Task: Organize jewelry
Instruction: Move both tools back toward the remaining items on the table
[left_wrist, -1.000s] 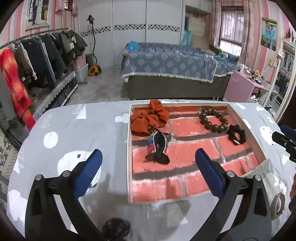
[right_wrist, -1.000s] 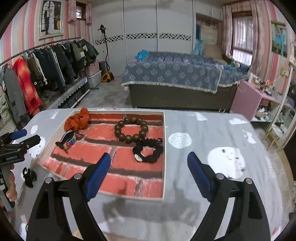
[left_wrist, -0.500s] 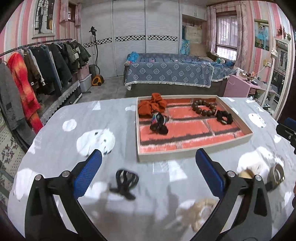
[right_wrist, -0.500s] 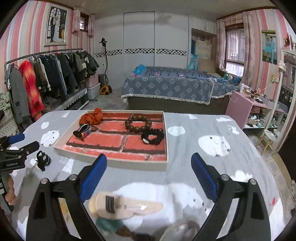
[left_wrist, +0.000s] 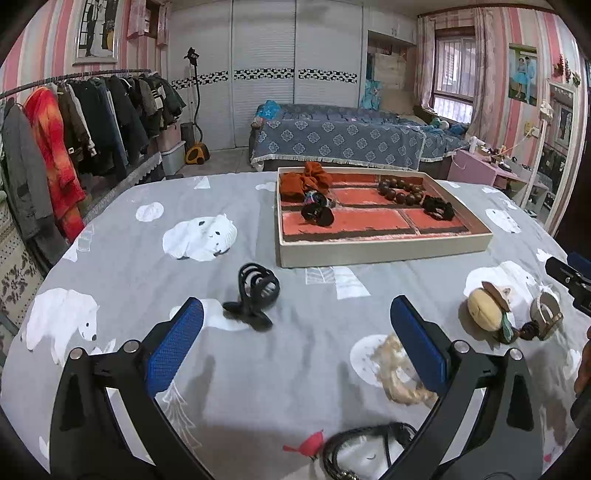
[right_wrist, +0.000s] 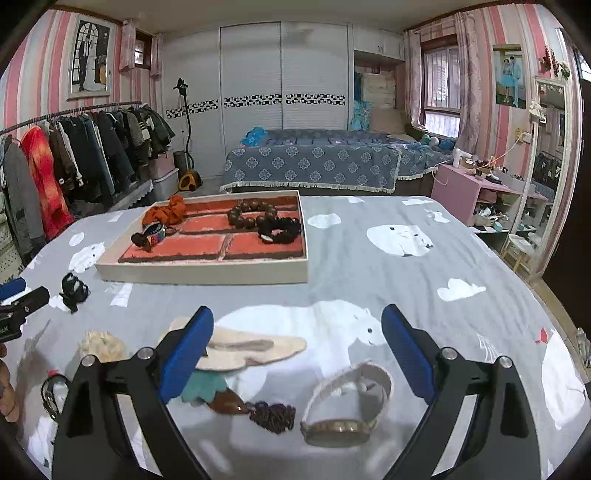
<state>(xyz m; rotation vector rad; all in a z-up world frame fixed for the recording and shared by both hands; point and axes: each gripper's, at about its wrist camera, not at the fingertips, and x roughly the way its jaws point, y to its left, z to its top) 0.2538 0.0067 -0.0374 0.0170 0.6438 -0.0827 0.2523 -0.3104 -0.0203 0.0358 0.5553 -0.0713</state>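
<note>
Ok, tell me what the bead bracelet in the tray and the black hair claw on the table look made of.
Bead bracelet: probably polished wood, with dark brown round beads and a soft sheen. Hair claw: likely hard plastic, glossy black with thin, rigid, curved teeth.

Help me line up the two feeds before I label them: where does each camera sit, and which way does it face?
Left wrist: sits on the left hand-held gripper, looking forward and down across the table at the black claw clip and tray; its own open blue fingers show.
Right wrist: sits on the right hand-held gripper, facing the watch and tray; its open fingers show, with the left hand-held gripper at the left edge.
Shared: tray, claw clip, bed behind.
</note>
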